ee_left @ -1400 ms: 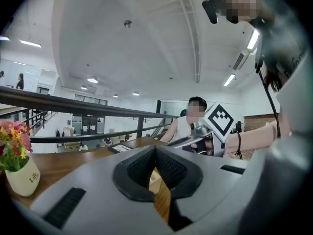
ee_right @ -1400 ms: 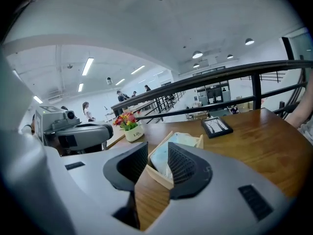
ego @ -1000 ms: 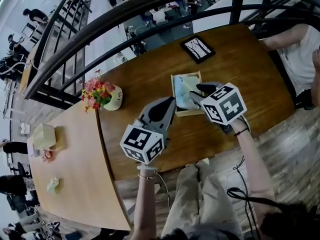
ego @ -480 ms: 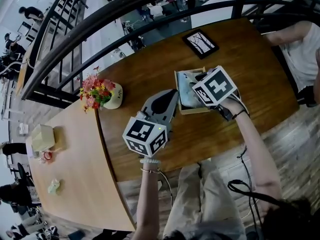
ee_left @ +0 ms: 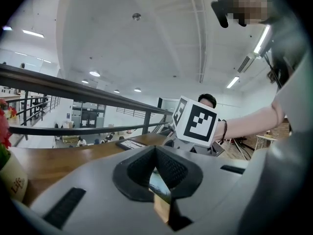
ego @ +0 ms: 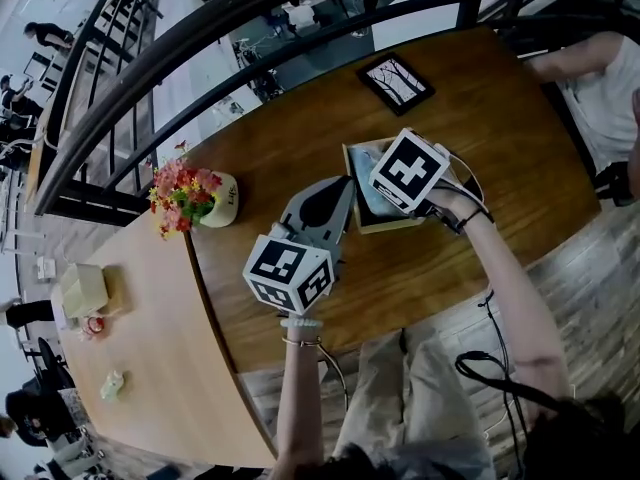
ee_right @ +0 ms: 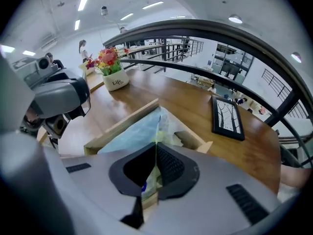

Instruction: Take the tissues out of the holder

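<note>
**A:** What has just changed at the tissues?

**B:** The tissue pack (ee_right: 132, 136) lies in the wooden holder (ee_right: 122, 123), not lifted yet. A second ago your right tongs (ee_right: 156, 148) stood with jaws wide apart at the near-right side of the holder. Now they have come down over it, and the jaws are closing on the raised fold on top of the pack.

**A:** What does this mean for the task?

**B:** I judge that the grip is only just made. The pull upward is what remains.

**A:** And where is the pack relative to my other tongs?

**B:** Your left tongs (ee_left: 156, 151) have their jaws together and hold nothing. They hang just near-left of the holder, with the tips toward its corner. The flower pot (ego: 222, 200) stands well apart on the left, and the picture frame (ego: 397, 81) lies farther back on the table (ego: 480, 118).
</note>
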`<state>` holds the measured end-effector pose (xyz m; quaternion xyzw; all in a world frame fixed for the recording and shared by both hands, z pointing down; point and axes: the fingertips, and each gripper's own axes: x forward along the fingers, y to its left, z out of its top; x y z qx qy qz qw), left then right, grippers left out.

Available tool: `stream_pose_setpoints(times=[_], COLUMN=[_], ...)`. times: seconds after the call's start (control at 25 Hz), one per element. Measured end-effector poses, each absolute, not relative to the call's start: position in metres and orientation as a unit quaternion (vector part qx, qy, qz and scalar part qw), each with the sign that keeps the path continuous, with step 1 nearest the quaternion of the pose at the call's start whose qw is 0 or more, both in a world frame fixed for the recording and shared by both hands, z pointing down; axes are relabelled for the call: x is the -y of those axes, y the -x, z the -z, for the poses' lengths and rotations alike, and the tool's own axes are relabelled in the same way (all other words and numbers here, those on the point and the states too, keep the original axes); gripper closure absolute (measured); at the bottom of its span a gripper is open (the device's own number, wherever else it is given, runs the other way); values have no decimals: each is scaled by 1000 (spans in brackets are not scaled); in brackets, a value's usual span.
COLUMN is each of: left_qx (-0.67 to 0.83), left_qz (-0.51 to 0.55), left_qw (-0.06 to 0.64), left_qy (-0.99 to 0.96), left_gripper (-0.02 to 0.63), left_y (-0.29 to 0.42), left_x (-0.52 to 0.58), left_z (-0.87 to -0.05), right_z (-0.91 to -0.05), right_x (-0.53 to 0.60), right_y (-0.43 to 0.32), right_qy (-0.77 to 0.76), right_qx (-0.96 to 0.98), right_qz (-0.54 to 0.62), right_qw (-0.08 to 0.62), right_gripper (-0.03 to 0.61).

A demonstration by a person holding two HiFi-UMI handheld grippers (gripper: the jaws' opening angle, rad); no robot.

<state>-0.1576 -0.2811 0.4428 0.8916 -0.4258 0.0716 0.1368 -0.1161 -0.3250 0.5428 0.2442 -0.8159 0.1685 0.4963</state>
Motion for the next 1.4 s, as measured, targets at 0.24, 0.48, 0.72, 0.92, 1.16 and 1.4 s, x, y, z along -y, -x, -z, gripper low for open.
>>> stream_pose_setpoints(times=[0.24,0.48,0.72,0.92,1.16,1.4], left_qx=[420,429,429,428,422,408], left_qz=[-73,-69,-64,-57,-47,-35], left_qw=[136,131,125,117,102,79], left_qy=[-894,-891,-892,-894,-899,-909], left_gripper=[606,606,606,606,606,606], left_y=[153,160,160,156,156,145], left_x=[277,274,268,260,246,243], left_z=[-442,-437,-427,-411,-390,-364], right_z=[-530,-510,-493,-470,-439,-411], right_x=[326,319,312,306,295,283], right_y=[111,116,119,112,111,104], right_qy=[-257,-261,-268,-285,-305,-318], right_qx=[839,860,869,874,883,888], right_qz=[-210,-216,-210,-205,-197,-179], right_qw=[432,383,360,336,299,281], right_gripper=[566,566,566,566,566,566])
